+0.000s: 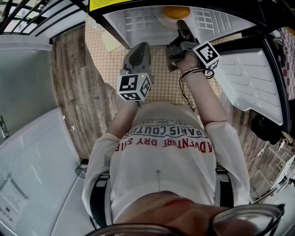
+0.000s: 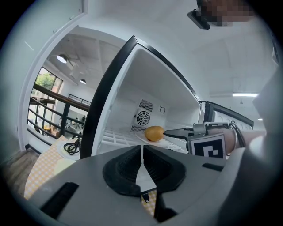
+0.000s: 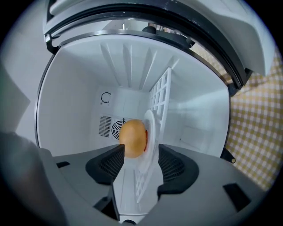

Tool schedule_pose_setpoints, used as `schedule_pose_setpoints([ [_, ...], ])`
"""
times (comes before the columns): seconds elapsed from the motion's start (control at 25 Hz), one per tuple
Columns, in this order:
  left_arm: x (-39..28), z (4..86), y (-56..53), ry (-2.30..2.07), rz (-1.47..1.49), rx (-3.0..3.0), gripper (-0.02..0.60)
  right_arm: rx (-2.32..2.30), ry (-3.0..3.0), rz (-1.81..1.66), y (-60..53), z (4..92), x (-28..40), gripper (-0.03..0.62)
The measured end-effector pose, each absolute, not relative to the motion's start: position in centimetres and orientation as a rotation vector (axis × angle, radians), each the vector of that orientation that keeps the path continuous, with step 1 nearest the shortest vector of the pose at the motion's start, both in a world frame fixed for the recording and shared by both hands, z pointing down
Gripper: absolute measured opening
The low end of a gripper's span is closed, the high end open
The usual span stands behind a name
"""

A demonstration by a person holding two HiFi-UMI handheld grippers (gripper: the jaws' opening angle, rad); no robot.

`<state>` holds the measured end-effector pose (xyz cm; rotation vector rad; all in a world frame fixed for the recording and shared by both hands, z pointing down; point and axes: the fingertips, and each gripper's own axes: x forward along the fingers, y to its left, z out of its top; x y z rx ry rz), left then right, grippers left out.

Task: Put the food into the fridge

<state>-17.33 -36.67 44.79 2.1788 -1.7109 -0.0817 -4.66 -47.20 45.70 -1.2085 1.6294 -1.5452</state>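
An orange round food (image 1: 177, 12) lies on a white plate (image 1: 162, 18) on the wire shelf inside the open small fridge (image 1: 133, 20). My right gripper (image 1: 181, 25) reaches into the fridge and is open. In the right gripper view the plate (image 3: 151, 126) has its rim between the jaws, untouched by the pads, with the food (image 3: 132, 138) just beyond the right gripper (image 3: 141, 161). My left gripper (image 1: 139, 46) is shut and empty, held back in front of the fridge. The left gripper view shows the left gripper (image 2: 142, 154) low, with the food (image 2: 154, 133) and the right gripper (image 2: 170, 132) inside the fridge.
The fridge door (image 1: 251, 83) stands swung open to the right. A checked mat (image 1: 161, 73) lies under the fridge on a wooden floor (image 1: 78, 92). A white cabinet (image 1: 27, 152) fills the left. A black railing (image 1: 27, 14) runs at the top left.
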Motion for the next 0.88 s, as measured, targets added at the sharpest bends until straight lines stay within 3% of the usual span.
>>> schedule_pose_setpoints([
  [0.32,-17.2,44.2,-36.4,-1.71,-0.082,2.199,0.034,-1.212,1.704,-1.532,-46.0,45.9,-4.6,0.236],
  [0.36,-17.2,44.0,-36.4,-1.709,-0.082,2.206,0.034,-1.23,1.732,-1.513,-45.6,45.9,-4.5,0.192],
  [0.4,-17.1,43.8,-36.4,-1.707,-0.084,2.213,0.034,-1.252,1.771,-1.485,-45.3,45.9,-4.3,0.087],
  [0.48,-16.8,43.4,-36.4,-1.7,-0.087,2.23,0.034,-1.283,1.866,-1.416,-44.4,45.8,-3.9,0.031],
  [0.88,-15.9,41.7,-35.2,-1.661,-0.113,2.309,0.034,-1.386,2.28,-1.001,-39.5,45.1,-3.4,0.025],
])
